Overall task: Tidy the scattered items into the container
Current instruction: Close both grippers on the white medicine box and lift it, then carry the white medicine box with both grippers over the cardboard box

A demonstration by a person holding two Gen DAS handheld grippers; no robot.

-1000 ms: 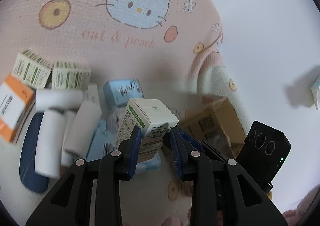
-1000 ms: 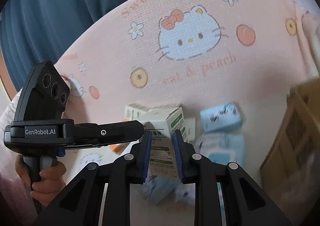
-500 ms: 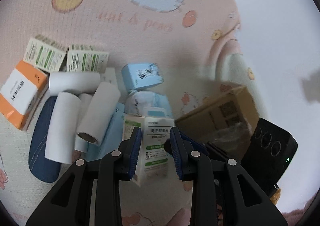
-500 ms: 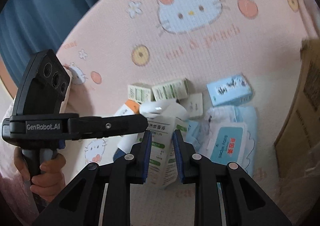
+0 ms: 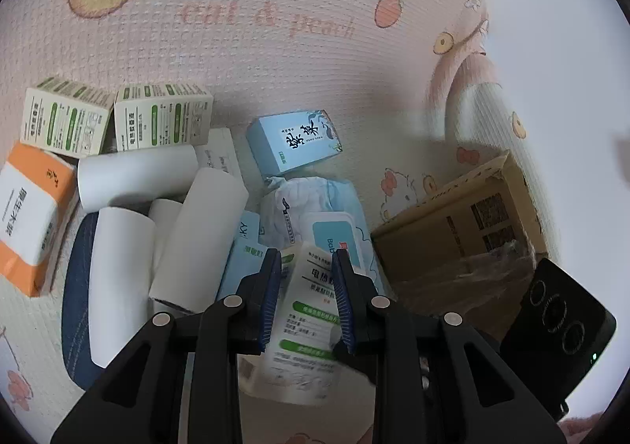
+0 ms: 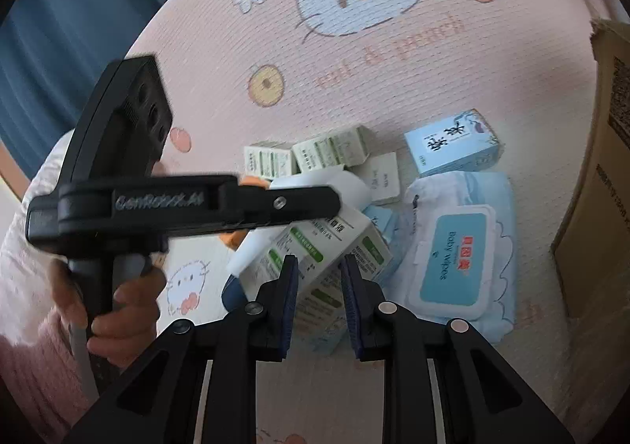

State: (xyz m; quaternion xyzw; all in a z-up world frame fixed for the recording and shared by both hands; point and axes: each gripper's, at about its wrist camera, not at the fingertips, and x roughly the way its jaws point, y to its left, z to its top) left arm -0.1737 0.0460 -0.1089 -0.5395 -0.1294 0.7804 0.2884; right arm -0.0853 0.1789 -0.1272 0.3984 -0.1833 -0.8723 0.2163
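Both claws pinch one white-and-green box: the left claw, its jaws closing, and the right claw, clamped narrow. Beyond lie a pink cartoon-cat blanket, a cardboard box at right, a baby-wipes pack, paper rolls and a small blue box.

Soft, even daylight fills both views, a little cool, with no hard glare. In the left wrist view the white wall at the right edge washes out almost to blank, and a broad soft shadow lies across the pink blanket above the light blue box. Both fisheye pictures bend strongly toward their dark round rims. In the right wrist view the left tongs and the hand holding them are smeared by motion blur, its lettering barely legible, while the wipes pack stays sharp.
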